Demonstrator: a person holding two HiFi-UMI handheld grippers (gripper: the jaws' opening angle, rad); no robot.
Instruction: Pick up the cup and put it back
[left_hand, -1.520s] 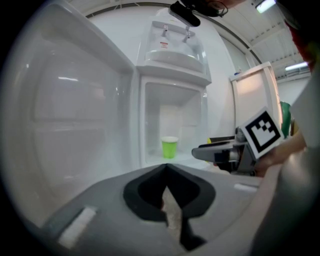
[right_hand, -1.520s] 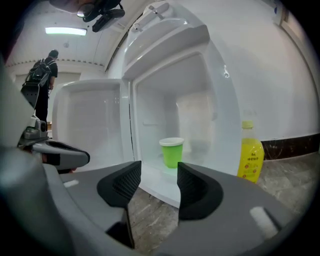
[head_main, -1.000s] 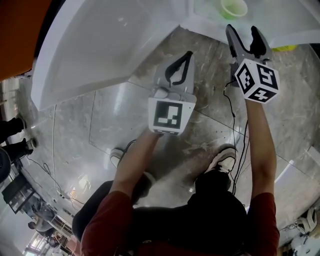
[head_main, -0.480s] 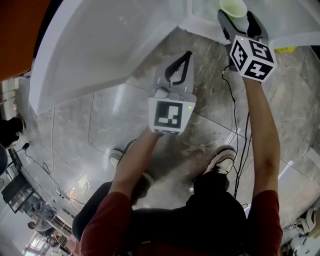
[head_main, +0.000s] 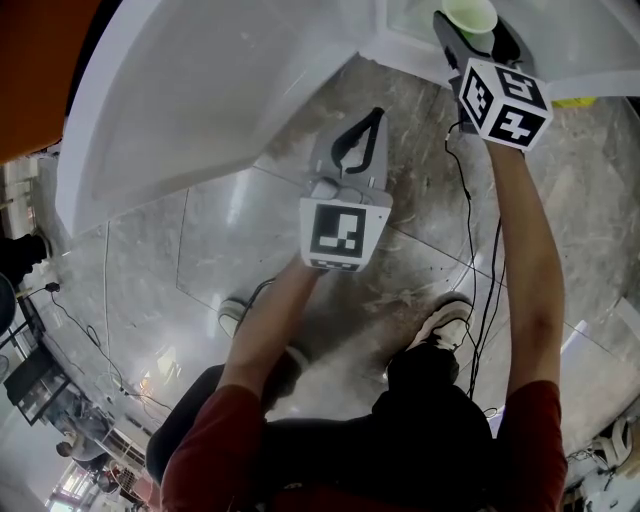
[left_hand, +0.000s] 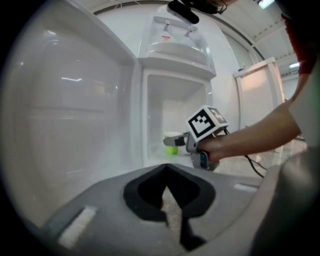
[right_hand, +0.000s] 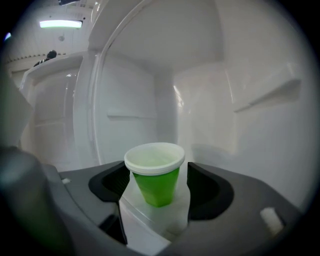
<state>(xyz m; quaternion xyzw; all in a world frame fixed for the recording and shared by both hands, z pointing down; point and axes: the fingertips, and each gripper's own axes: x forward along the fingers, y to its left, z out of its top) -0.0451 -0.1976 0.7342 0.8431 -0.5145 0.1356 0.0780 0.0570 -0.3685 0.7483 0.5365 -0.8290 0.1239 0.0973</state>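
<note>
A green cup (head_main: 468, 15) with a white rim stands upright on the bottom shelf (right_hand: 150, 222) of an open white fridge. In the right gripper view the cup (right_hand: 155, 180) sits between the two dark pads, with small gaps on both sides. My right gripper (head_main: 472, 32) is open around it, and its jaws have just been opening. My left gripper (head_main: 374, 114) hangs over the floor in front of the fridge, shut with nothing in it. In the left gripper view, the right gripper (left_hand: 176, 141) reaches into the fridge at the cup (left_hand: 171, 148).
The fridge door (head_main: 200, 90) stands wide open at the left. Black cables (head_main: 468, 210) trail over the marble floor near the person's shoes (head_main: 445, 318). A small yellow thing (head_main: 570, 97) lies by the fridge's foot at the right.
My right gripper has moved forward into the fridge, and the cup now stands between its jaws. The left gripper has stayed in place.
</note>
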